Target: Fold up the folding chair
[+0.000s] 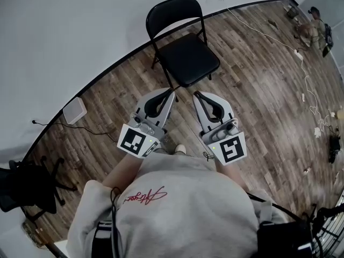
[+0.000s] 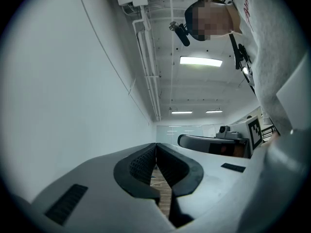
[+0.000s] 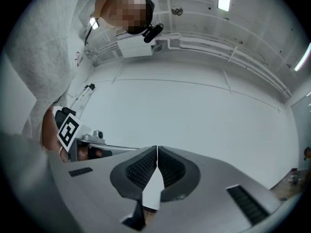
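The left gripper has its jaws pressed together, the ribbed black pads meeting at the tip with nothing between them. The right gripper matches it: jaws closed tip to tip and empty. The two are held side by side in front of the person's grey sweatshirt. Their tips lean toward each other without touching, and both tilt a little upward (each gripper view takes in mostly white wall and ceiling lights).

The black folding chair stands just ahead of the two tips, apart from both. It is unfolded, with the seat flat and the backrest upright on the far side, close to the wall. It rests on the wood-plank floor.

Off to the right gripper's right, a white cable trails across the planks. To the left gripper's left, a small white box lies at the wall's foot, with a black office chair further back.
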Action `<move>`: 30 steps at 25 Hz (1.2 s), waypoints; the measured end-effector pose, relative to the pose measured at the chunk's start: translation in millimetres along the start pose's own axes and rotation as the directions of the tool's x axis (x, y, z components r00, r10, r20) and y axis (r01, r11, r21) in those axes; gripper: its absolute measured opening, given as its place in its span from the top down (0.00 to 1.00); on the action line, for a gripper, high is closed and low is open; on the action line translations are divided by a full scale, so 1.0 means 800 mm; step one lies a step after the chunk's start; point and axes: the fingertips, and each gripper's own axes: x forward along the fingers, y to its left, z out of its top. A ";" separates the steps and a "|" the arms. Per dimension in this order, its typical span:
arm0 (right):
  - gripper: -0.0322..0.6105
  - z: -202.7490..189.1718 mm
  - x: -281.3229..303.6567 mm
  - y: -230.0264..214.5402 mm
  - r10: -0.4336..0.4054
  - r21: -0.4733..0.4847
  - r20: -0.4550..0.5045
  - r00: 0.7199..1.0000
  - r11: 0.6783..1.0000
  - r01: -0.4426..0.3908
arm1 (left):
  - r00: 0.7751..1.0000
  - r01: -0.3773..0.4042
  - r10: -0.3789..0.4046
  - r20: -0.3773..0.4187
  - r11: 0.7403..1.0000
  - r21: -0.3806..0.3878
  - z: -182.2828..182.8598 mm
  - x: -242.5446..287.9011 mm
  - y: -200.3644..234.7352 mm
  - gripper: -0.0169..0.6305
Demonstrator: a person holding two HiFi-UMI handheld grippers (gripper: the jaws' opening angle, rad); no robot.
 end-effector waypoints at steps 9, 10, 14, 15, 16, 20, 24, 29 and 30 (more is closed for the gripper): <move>0.92 0.070 -0.029 0.000 0.188 -0.105 0.296 0.937 0.981 -0.164 | 0.999 -0.023 0.023 0.025 0.999 0.022 0.000 0.030 -0.024 0.95; 0.92 0.059 -0.029 0.003 0.216 -0.202 0.237 0.947 0.964 -0.170 | 0.999 -0.034 0.033 0.027 0.999 0.025 -0.001 0.031 -0.024 0.95; 0.92 0.029 -0.033 0.009 0.338 -0.337 0.128 0.932 0.899 -0.280 | 0.996 -0.085 0.083 0.039 0.995 0.050 -0.003 0.037 -0.016 0.95; 0.92 0.029 -0.033 0.005 0.349 -0.321 0.148 0.925 0.902 -0.289 | 0.995 -0.095 0.093 0.040 0.994 0.053 -0.003 0.038 -0.012 0.95; 0.92 0.030 -0.032 0.000 0.354 -0.296 0.171 0.920 0.909 -0.295 | 0.994 -0.104 0.102 0.038 0.993 0.054 -0.005 0.040 -0.006 0.95; 0.92 0.015 0.000 -0.014 0.369 -0.224 0.175 0.913 0.918 -0.328 | 0.993 -0.120 0.119 0.024 0.991 0.051 -0.019 0.051 0.028 0.95; 0.92 -0.014 0.046 -0.036 0.333 -0.170 0.194 0.923 0.938 -0.303 | 0.991 -0.132 0.132 0.009 0.990 0.048 -0.040 0.075 0.085 0.95; 0.93 -0.075 0.129 -0.121 0.134 0.085 0.171 0.976 0.985 -0.150 | 0.992 -0.119 0.120 -0.024 0.992 0.029 -0.070 0.124 0.189 0.95; 0.93 -0.089 0.146 -0.140 0.086 0.093 0.152 0.985 0.991 -0.101 | 0.992 -0.123 0.124 -0.038 0.992 0.022 -0.076 0.135 0.215 0.95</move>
